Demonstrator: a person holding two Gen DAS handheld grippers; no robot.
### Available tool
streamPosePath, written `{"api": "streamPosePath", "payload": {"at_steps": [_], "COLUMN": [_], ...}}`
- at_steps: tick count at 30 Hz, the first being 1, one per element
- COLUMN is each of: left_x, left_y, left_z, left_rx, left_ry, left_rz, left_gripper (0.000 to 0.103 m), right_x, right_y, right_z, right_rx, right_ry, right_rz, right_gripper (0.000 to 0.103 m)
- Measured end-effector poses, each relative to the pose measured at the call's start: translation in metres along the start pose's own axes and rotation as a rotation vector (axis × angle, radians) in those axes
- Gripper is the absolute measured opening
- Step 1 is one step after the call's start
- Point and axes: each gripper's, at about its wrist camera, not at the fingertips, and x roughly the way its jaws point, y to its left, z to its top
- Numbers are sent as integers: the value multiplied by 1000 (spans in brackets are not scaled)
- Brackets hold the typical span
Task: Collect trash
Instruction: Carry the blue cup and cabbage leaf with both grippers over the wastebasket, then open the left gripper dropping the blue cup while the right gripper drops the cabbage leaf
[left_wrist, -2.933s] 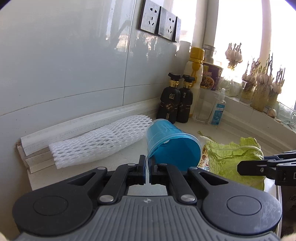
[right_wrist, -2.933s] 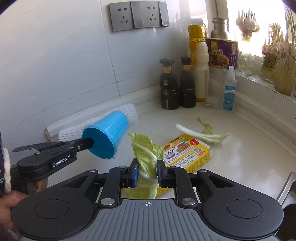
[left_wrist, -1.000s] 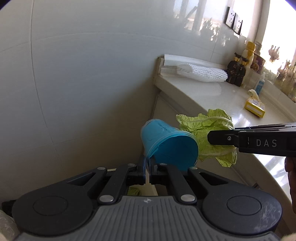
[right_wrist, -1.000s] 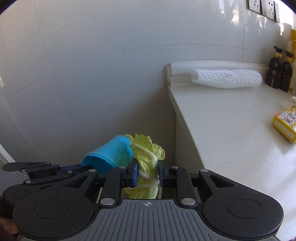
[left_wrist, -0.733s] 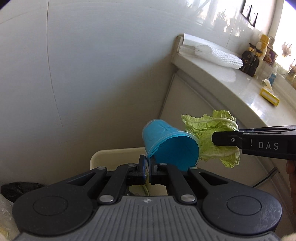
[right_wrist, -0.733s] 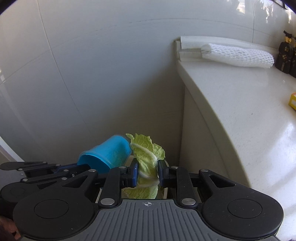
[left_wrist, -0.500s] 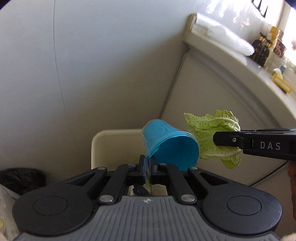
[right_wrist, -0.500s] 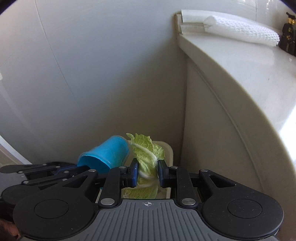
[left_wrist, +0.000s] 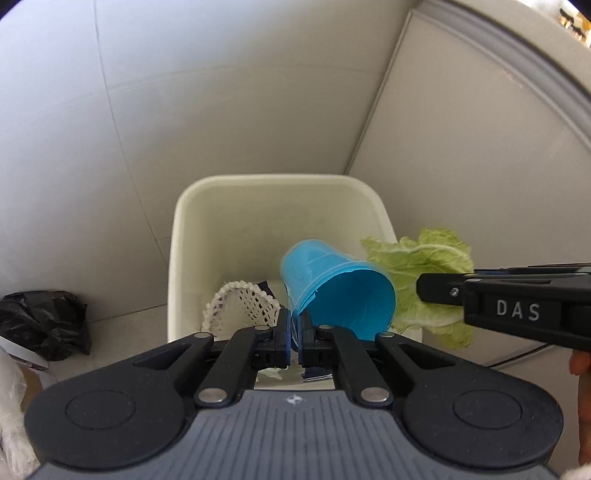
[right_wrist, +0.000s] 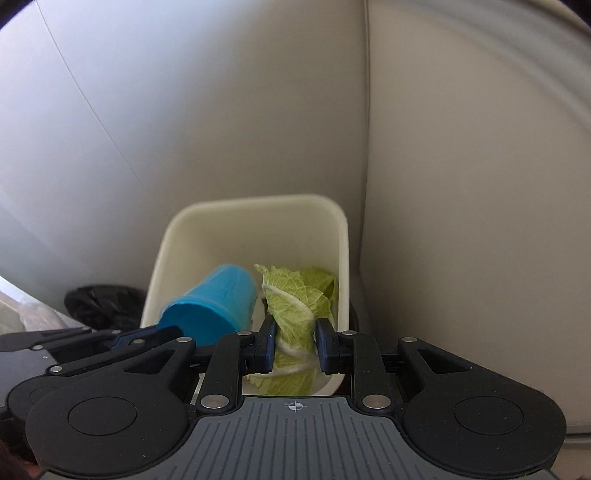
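The left gripper has its jaws clamped on the rim of a blue cup, which tilts with its open mouth toward the camera and hangs above the right half of a cream bin. The right gripper has its jaws clamped on a folded cabbage leaf, gripped at the pale rib, with the green frill rising past the fingertips. In the right wrist view the leaf sits over the bin beside its right wall, and the cup is just left of it, nearly touching. In the left wrist view the leaf shows right of the cup, overhanging the bin's right rim, with the right gripper reaching in from the right.

Inside the bin lies a white foam net at the near left, with some dark scraps near it. The bin stands on the floor in a corner between a tiled wall and a cabinet panel. A black bag lies on the floor left of the bin.
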Motion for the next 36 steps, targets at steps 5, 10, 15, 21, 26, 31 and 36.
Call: {"api": "streamPosePath", "payload": {"at_steps": [5, 10, 15, 21, 26, 31, 36], "left_x": [18, 33, 38, 36, 33, 29, 24], "left_y": [5, 0, -3, -7, -12, -10, -7], "left_z": [-6, -4, -4, -6, -10, -12, -13], "left_rx": [-14, -12, 14, 40, 84, 72, 68], "left_ry": [29, 34, 31, 0, -8, -7, -13], "left_rz": [17, 33, 43, 55, 64, 66, 65], "left_gripper": [3, 3, 3, 23, 34, 43, 48], "right_x": [21, 30, 37, 38, 32, 25, 18], "right_y": [-6, -13, -15, -17, -22, -24, -26], "right_z": [4, -1, 0, 0, -1, 0, 1], "right_rx": [9, 42, 62, 58, 68, 68, 65], "right_ry": [20, 24, 37, 32, 15, 7, 10], "right_rz": [-1, 15, 20, 30, 40, 39, 35], "right_gripper": [22, 24, 25, 35, 51, 51, 51]}}
